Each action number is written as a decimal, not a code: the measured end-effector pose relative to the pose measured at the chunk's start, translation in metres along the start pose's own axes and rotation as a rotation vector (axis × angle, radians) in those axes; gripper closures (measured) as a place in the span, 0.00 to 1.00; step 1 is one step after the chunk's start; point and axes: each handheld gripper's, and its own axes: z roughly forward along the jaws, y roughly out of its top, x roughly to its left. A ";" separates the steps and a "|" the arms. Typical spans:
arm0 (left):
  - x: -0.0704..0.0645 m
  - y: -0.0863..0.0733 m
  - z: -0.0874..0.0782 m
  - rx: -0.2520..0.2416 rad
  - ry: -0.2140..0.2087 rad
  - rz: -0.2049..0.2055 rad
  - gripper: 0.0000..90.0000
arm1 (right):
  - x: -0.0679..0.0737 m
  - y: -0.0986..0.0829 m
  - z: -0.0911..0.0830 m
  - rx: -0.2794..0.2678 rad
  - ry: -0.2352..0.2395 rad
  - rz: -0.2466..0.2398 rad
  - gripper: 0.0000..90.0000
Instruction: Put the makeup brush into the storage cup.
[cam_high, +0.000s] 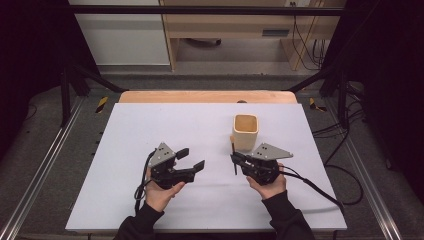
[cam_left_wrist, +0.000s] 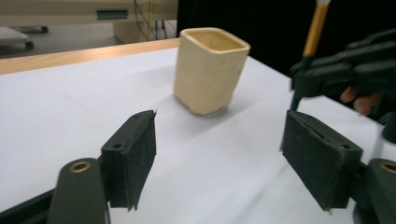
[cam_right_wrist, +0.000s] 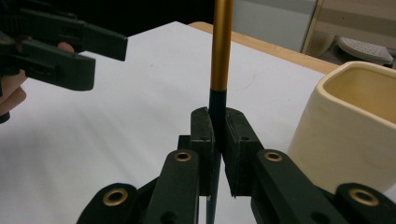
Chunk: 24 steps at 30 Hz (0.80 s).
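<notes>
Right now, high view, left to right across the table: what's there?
Left gripper, open and empty → pen, upright in the shut right gripper → cream cup, just beyond and to the right of the pen.

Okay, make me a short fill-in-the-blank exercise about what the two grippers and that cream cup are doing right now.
1. The right gripper is shut on a slim black and ____ brush.
2. The left gripper holds nothing; its jaws stand ____.
3. The cream cup stands ____ on the white table cover.
4. In the high view, the cup is nearer the ____ gripper.

Missing words: gold; open; upright; right
</notes>
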 end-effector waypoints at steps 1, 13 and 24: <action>0.004 -0.002 -0.003 0.011 0.009 0.010 0.27 | -0.001 0.001 0.000 -0.005 0.000 0.003 0.93; 0.030 -0.022 -0.026 0.056 0.087 0.032 0.17 | -0.015 0.014 -0.008 -0.061 -0.037 0.043 0.93; 0.047 -0.027 -0.041 0.063 0.126 0.027 0.12 | -0.032 0.033 -0.013 -0.115 -0.085 0.077 0.93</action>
